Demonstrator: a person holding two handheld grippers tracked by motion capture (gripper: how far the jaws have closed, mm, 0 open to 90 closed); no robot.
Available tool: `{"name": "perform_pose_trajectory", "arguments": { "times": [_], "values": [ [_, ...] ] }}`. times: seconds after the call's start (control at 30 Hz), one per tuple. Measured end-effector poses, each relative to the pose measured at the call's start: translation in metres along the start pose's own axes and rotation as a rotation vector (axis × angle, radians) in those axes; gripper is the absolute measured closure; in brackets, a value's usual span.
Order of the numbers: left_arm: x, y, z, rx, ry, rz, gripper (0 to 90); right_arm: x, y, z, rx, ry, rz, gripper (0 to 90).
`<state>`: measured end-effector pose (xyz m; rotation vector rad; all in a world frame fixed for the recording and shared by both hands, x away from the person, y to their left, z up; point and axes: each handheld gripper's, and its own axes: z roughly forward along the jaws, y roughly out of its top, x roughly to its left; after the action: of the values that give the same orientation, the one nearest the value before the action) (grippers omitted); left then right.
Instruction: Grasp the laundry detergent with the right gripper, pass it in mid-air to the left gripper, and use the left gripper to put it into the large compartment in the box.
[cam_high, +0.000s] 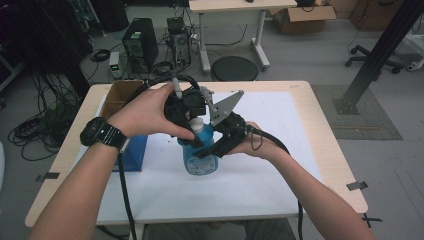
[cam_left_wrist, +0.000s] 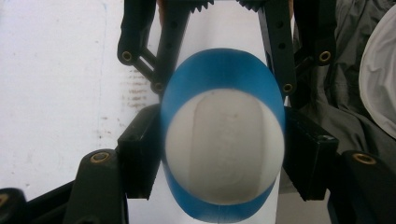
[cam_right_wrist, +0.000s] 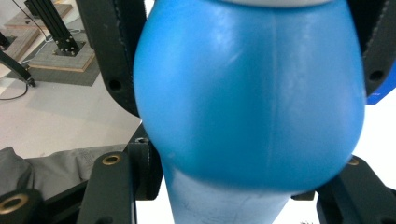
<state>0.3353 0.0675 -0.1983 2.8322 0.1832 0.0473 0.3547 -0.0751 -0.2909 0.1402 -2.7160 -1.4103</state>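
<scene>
A blue bottle (cam_high: 200, 159) with a white cap (cam_high: 197, 125) stands upright on the white sheet at the table's middle. My left gripper (cam_high: 196, 131) comes down from above, jaws shut on the cap. In the left gripper view the cap (cam_left_wrist: 224, 149) sits tight between my own two pads, left gripper (cam_left_wrist: 224, 161), with the blue body (cam_left_wrist: 219, 70) under it. My right gripper (cam_high: 211, 149) reaches in from the right and is shut on the bottle's body. Its own view has the blue body (cam_right_wrist: 247, 93) pressed between the pads, right gripper (cam_right_wrist: 243, 168).
An open cardboard box (cam_high: 122, 94) stands at the table's far left, and a blue box (cam_high: 134, 152) lies under my left wrist. The white sheet (cam_high: 280, 165) covers most of the wooden table (cam_high: 330, 150). Cables trail from both grippers toward the near edge.
</scene>
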Motion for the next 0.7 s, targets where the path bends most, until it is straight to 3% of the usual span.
{"name": "perform_pose_trajectory", "arguments": {
  "times": [0.3,0.43,0.47,0.5,0.57,0.7],
  "values": [
    [0.003,0.001,-0.001,0.004,-0.013,-0.020,38.1,-0.002,0.000,0.000,-0.002,0.022,0.017,42.7],
    [0.005,0.002,-0.004,0.004,-0.012,-0.057,38.1,-0.005,0.000,-0.001,-0.016,0.037,0.028,41.3],
    [0.006,0.003,-0.006,0.019,0.000,-0.075,38.1,-0.005,0.002,-0.002,-0.018,0.018,0.028,30.7],
    [0.006,0.003,-0.006,0.019,0.000,-0.075,38.1,-0.005,0.002,-0.002,-0.018,0.018,0.028,30.7],
    [0.008,0.004,-0.009,0.043,0.018,-0.098,38.1,-0.007,0.002,-0.004,-0.015,0.013,0.059,21.8],
    [0.014,0.001,-0.017,0.062,0.038,-0.160,38.1,-0.012,-0.004,-0.008,0.036,-0.005,0.110,12.4]
  ]
}}
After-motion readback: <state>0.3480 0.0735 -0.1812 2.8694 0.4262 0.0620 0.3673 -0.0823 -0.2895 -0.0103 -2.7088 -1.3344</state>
